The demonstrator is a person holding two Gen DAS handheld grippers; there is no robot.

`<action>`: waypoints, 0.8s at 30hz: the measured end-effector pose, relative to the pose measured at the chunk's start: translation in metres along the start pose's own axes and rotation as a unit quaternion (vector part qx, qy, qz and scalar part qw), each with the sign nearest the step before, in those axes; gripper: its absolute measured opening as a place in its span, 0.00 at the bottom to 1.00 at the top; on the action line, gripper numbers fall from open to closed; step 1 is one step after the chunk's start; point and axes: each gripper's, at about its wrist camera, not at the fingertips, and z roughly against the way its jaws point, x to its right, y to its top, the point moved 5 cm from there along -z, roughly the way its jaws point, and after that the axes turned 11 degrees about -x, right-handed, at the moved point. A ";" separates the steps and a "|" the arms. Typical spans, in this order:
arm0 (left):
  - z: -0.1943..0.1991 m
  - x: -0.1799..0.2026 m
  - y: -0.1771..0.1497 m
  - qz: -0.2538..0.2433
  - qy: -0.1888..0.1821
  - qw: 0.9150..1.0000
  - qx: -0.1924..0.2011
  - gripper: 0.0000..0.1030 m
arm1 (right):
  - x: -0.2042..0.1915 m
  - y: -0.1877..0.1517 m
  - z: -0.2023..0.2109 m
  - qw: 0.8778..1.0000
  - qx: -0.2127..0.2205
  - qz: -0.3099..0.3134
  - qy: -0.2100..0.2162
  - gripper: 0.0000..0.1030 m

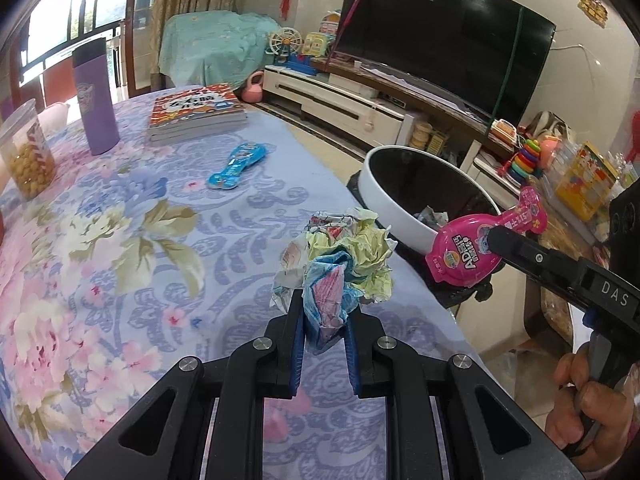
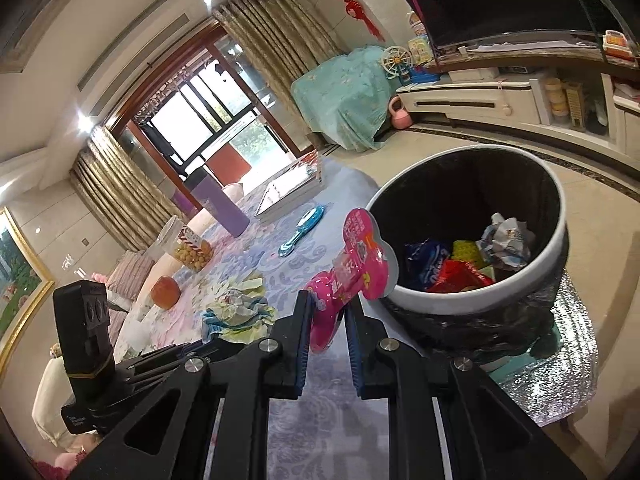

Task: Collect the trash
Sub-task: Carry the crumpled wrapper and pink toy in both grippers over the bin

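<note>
The left gripper [image 1: 325, 312] is closed on a wad of crumpled wrappers [image 1: 336, 264]; its blue pads pinch the lower, blue and pink part of the wad, and the yellow and white paper spreads above the fingertips. The wad is lifted over the flowered tablecloth [image 1: 120, 240], near the edge of the table. The gripper points downward and forward across the table. The right gripper [image 2: 326, 312] is closed on a pink packet [image 2: 352, 268], which stands up between its pads and leans toward the trash bin [image 2: 472, 296]. In the left wrist view this gripper reaches in from the right side, and a hand [image 1: 592, 408] holds its handle with the fingers wrapped around it. The top of the packet is just beside the white rim of the bin, on the table side. Inside the bin lie a crumpled paper and red, blue and yellow wrappers. Farther on the table a blue packet [image 1: 236, 166] lies flat, well apart from both grippers. Behind it are a stack of books [image 1: 196, 112], a purple cup [image 1: 96, 96] and a jar of snacks [image 1: 24, 152].
</note>
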 end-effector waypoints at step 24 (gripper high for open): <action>-0.010 0.031 0.011 -0.032 -0.012 0.999 -0.003 0.16 | 0.020 -0.002 0.018 1.000 0.015 -0.022 -0.012 0.16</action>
